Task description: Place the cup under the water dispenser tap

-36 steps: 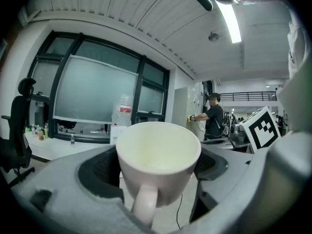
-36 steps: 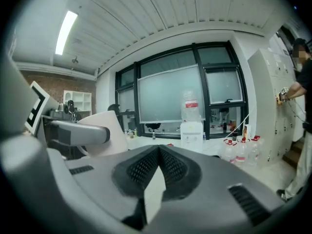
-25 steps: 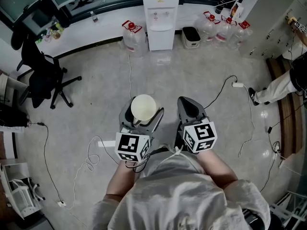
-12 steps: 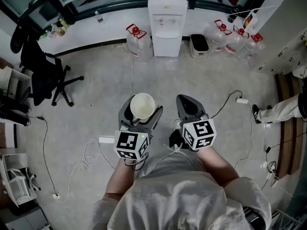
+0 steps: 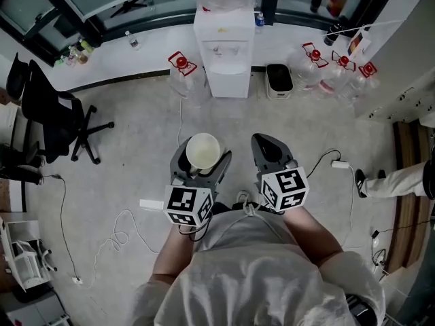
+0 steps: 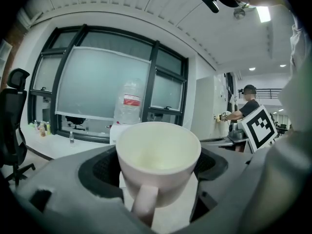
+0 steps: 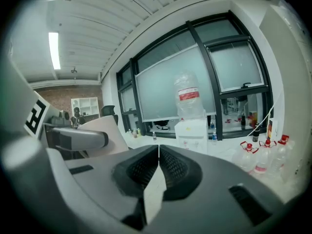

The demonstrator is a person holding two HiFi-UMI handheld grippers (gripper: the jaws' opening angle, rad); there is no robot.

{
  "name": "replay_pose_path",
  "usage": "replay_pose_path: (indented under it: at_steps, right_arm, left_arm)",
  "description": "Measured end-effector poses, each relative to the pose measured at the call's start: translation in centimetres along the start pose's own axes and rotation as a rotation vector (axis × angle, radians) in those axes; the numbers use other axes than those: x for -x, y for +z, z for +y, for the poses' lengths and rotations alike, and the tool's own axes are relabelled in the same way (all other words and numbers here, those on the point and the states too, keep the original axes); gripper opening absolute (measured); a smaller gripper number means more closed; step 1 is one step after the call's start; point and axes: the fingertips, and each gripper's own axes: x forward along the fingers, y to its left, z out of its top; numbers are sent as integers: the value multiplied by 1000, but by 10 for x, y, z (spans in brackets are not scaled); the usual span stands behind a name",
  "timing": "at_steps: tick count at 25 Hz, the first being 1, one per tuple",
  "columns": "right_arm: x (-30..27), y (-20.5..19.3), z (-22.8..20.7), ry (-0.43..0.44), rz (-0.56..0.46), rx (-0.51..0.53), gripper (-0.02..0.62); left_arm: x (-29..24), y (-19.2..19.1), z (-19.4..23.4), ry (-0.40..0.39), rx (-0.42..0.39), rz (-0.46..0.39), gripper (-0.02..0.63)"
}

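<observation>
My left claw (image 5: 203, 157) grips the cream cup (image 6: 158, 150) upright, handle toward me, while the right claw (image 5: 270, 148) just beside it is closed on nothing, and the water dispenser (image 5: 224, 53) stands well ahead across the floor.

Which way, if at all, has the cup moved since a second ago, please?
Yes: the cup, in the left gripper, has moved closer to the water dispenser.

Left gripper (image 6: 158, 152) clamping an upright, empty white cup (image 6: 158, 167), handle toward the camera. Behind: dispenser bottle (image 6: 128, 104) before dark-framed windows (image 6: 97, 84); chair (image 6: 12, 126) at left; person (image 6: 246, 106) at right.
</observation>
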Motion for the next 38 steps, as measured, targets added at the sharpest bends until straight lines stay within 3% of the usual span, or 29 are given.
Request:
replay_pose_path:
  at_steps: [11,24,31,35,38]
  right_arm:
    - [-67,-8,-83,-42,79,-91,29]
    - [-221,13,-131,-122,168,-90,29]
    - [-294,16,-152,-133,186,-155,28]
    - [-317,-1,-161,-128,222,-150,28]
    - [-332,-17,-169,-119,249,-137,29]
  left_arm:
    - [-96,-11,28,-2,35,93,445]
    - [-237,2,156,-72,51,136,445]
    - [-300,-10,198,-130,-14,171,445]
    - [-322,-28,209,-127,6,179,445]
    - [-334,-43,215,-116,-25,184,445]
